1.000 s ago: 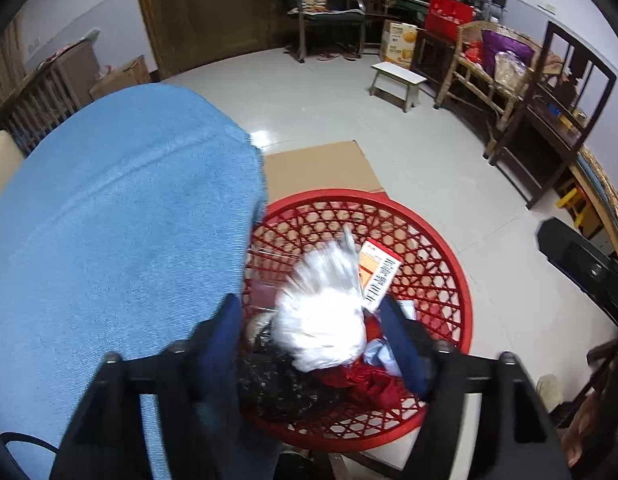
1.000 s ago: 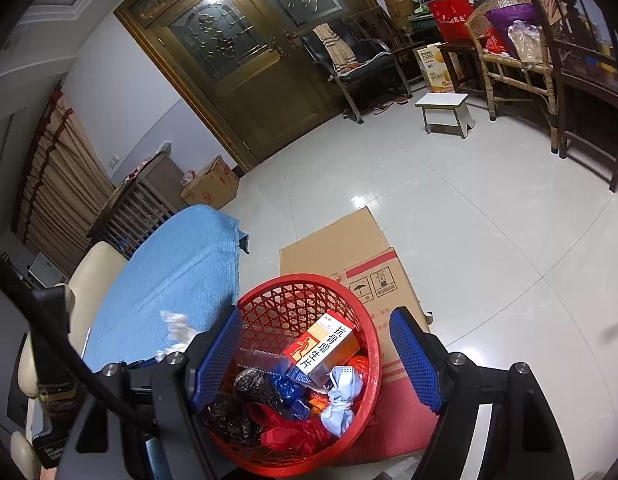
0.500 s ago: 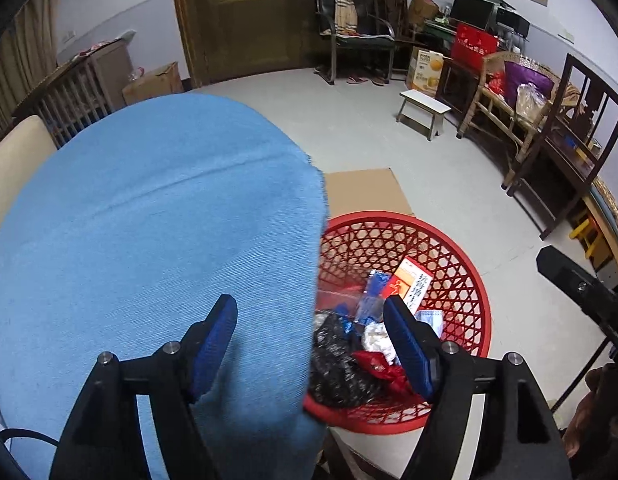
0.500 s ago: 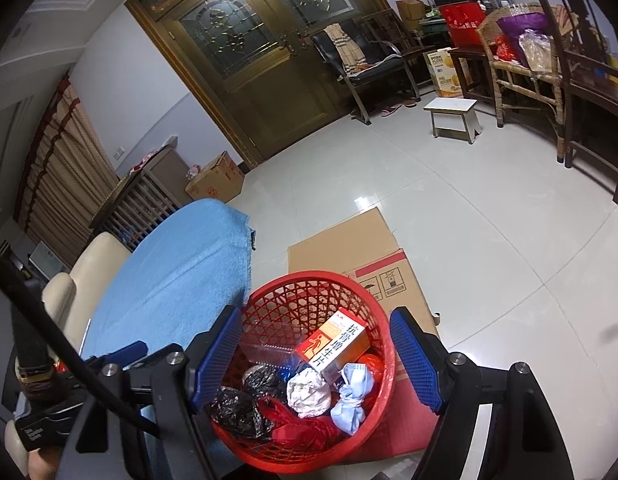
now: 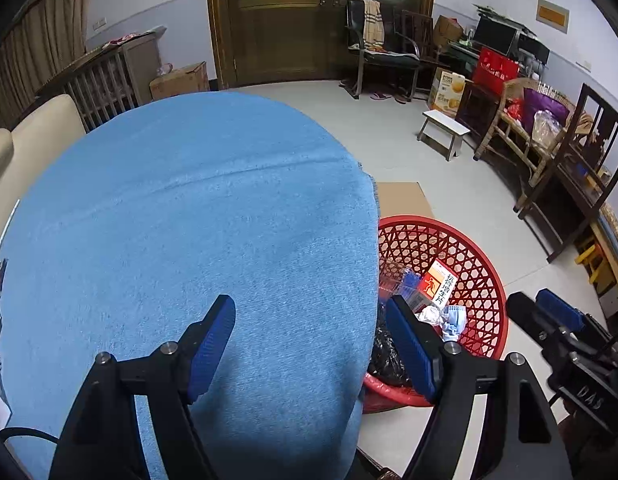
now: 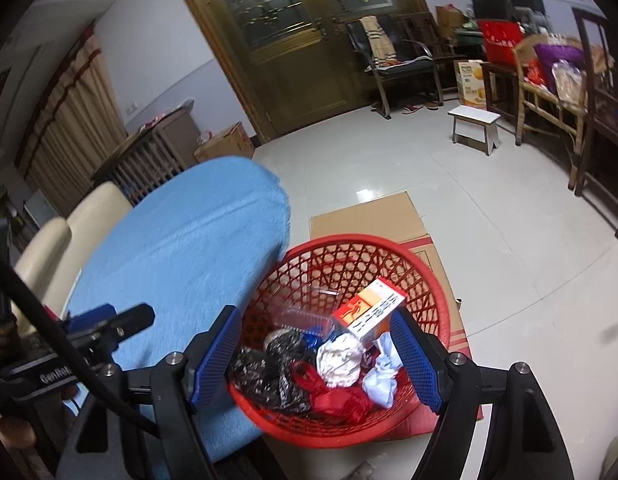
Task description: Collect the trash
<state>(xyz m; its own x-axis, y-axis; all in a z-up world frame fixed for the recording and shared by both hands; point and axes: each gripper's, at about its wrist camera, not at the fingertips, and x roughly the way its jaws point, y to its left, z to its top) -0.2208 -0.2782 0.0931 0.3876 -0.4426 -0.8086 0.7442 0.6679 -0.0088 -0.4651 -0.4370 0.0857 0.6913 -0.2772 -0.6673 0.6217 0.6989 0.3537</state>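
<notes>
Under the left gripper [image 5: 309, 332]: a broad round table top draped in blue woven cloth [image 5: 189, 240], nubbly weave, one faint crease across it, frayed at the edge. Jaws spread wide, having just been opening, nothing between the ridged blue pads [image 5: 211, 346], nothing touched; cloth only below them.

Just right of that gripper, past the cloth edge and lower, on the floor: a round red plastic basket [image 5: 475, 276] with lattice walls, the trash inside. Under the basket, a flattened brown cardboard sheet [image 6: 373, 216] on pale glossy floor tiles.

Right gripper [image 6: 317, 352] released too, jaws wide apart and empty, hanging over the near rim of the same basket [image 6: 421, 280], touching none of it. Framed between its pads, down in the basket: crumpled black plastic film [image 6: 269, 368] toward the left pad; bunched red fabric or wrapper [image 6: 341, 400] nearest; a crushed white paper ball [image 6: 339, 362] in the middle; a stiff rectangular orange-and-white printed carton [image 6: 369, 310] tilted against the far side; a wadded pale blue scrap [image 6: 383, 380] by the right pad; a bit of clear ridged plastic [image 6: 297, 316] behind.

At the left gripper's far right, the right gripper's black frame and blue pad. At the right gripper's far left, the left gripper's black body over the cloth [image 6: 181, 248].
</notes>
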